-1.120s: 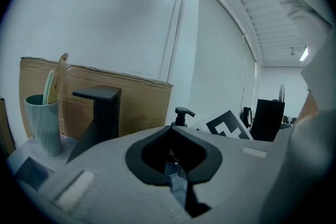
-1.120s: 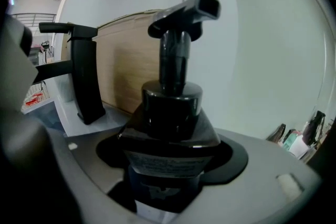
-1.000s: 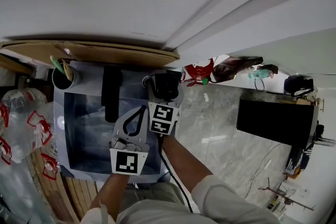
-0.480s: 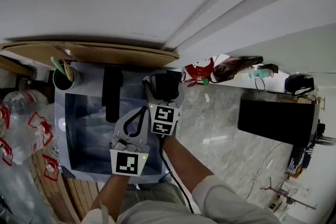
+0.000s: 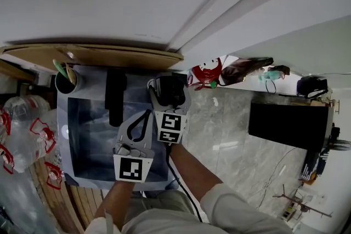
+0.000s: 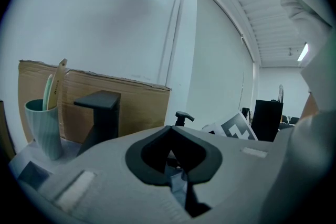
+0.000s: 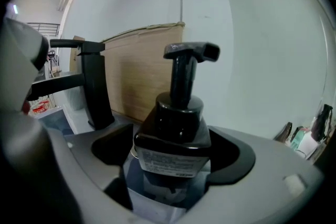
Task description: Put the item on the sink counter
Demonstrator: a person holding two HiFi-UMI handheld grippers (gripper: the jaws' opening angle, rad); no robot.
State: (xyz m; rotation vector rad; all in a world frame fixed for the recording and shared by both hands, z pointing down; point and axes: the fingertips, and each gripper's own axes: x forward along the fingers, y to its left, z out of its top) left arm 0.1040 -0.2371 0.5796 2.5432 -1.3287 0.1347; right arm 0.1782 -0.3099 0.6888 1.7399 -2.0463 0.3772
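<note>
A black pump bottle [image 5: 170,86] [image 7: 173,134] stands upright on the sink counter's back right corner, next to the black faucet [image 5: 115,95] [image 7: 94,86]. My right gripper [image 5: 170,95] [image 7: 173,170] reaches around it. Its jaws have just been opening and now stand wide, with a gap on each side of the bottle between them. My left gripper [image 5: 146,113] [image 6: 169,128] hovers over the sink basin [image 5: 70,118] with its jaws closed tip to tip on nothing.
A pale cup [image 5: 67,80] [image 6: 44,128] holding brushes stands at the counter's back left corner. Brown cardboard [image 5: 93,55] leans on the wall behind. Clear plastic bottles [image 5: 22,129] crowd the left. A black box [image 5: 288,126] sits on the marble floor to the right.
The right gripper's jaws have spread away from the pump bottle, which stays standing on the counter. The left gripper has not moved.
</note>
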